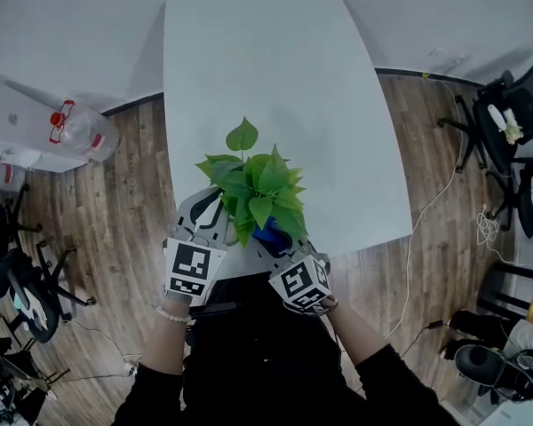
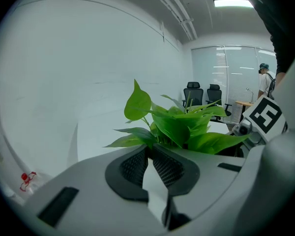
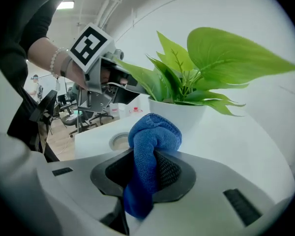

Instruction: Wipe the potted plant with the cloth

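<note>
A potted plant (image 1: pixel 253 187) with broad green leaves stands near the front edge of the white table (image 1: pixel 275 69). Its white pot (image 3: pixel 176 113) shows in the right gripper view. My left gripper (image 1: pixel 217 202) reaches in from the left, its jaws closed on a dark green leaf (image 2: pixel 137 134) at the plant's side. The same gripper (image 3: pixel 129 84) shows in the right gripper view, holding that leaf out. My right gripper (image 1: pixel 282 248) is shut on a bunched blue cloth (image 3: pixel 152 144), which sits just in front of the pot, below the leaves (image 3: pixel 226 55). The cloth (image 1: pixel 271 235) peeks out under the foliage.
A round cable grommet (image 3: pixel 120 140) sits in the tabletop beside the pot. On the wooden floor to the left lies a clear water bottle (image 1: pixel 82 131) with a red cap. Office chairs (image 1: pixel 515 118) and cables stand at the right, another chair (image 1: pixel 27 282) at the left.
</note>
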`<state>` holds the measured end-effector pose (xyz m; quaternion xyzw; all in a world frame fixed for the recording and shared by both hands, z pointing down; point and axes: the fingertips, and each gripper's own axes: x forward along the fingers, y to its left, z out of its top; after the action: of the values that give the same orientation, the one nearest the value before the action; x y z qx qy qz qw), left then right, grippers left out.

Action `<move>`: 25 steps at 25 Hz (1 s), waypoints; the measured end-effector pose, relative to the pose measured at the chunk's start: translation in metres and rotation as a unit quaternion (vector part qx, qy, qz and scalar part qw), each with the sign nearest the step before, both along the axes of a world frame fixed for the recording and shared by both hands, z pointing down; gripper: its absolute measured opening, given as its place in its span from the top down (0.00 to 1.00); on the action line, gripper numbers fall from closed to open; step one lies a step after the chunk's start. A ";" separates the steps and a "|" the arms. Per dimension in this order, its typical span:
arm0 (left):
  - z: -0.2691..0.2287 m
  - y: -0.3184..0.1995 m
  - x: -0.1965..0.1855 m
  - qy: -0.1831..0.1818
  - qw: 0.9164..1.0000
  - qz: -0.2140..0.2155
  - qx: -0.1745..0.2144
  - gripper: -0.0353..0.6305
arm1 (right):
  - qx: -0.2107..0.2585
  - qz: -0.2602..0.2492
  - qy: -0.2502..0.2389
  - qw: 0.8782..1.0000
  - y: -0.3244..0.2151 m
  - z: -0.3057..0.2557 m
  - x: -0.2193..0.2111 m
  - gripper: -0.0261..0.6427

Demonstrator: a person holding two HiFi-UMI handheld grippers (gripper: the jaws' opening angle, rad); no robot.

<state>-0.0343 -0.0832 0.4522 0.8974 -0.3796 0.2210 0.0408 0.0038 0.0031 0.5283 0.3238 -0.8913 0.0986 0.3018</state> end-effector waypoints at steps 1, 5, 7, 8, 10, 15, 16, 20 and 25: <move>0.000 0.001 0.001 0.004 1.000 0.001 -0.002 0.90 | -0.005 0.010 -0.001 1.000 -0.002 -0.001 0.004 0.78; -0.001 0.004 0.009 0.028 1.000 0.000 -0.015 0.90 | -0.016 0.054 -0.010 0.998 -0.014 -0.001 0.024 0.78; -0.001 0.006 0.013 0.038 0.999 0.003 -0.022 0.90 | -0.021 0.080 -0.022 0.996 -0.022 0.000 0.033 0.78; -0.002 0.007 0.014 0.042 0.999 0.005 -0.025 0.90 | -0.023 0.091 -0.027 0.995 -0.026 0.000 0.037 0.78; -0.003 0.011 0.016 0.048 0.998 0.013 -0.031 0.90 | -0.026 0.110 -0.031 0.993 -0.036 -0.001 0.046 0.78; -0.004 0.028 0.011 0.055 0.997 0.039 -0.047 0.90 | -0.029 0.132 -0.031 0.990 -0.057 -0.002 0.065 0.78; -0.002 0.032 0.006 0.055 0.996 0.044 -0.054 0.89 | -0.029 0.133 -0.030 0.990 -0.061 -0.001 0.067 0.78; 0.011 0.039 -0.023 0.036 0.995 0.057 -0.074 0.76 | -0.026 0.134 -0.024 0.990 -0.075 0.000 0.068 0.78; 0.028 -0.004 -0.067 0.011 0.998 -0.020 -0.065 0.75 | -0.021 0.132 -0.019 0.991 -0.083 -0.002 0.082 0.78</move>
<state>-0.1017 -0.0874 0.4807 0.8875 -0.3821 0.2341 0.1077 0.0856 -0.0796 0.5259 0.4303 -0.8439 0.1625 0.2761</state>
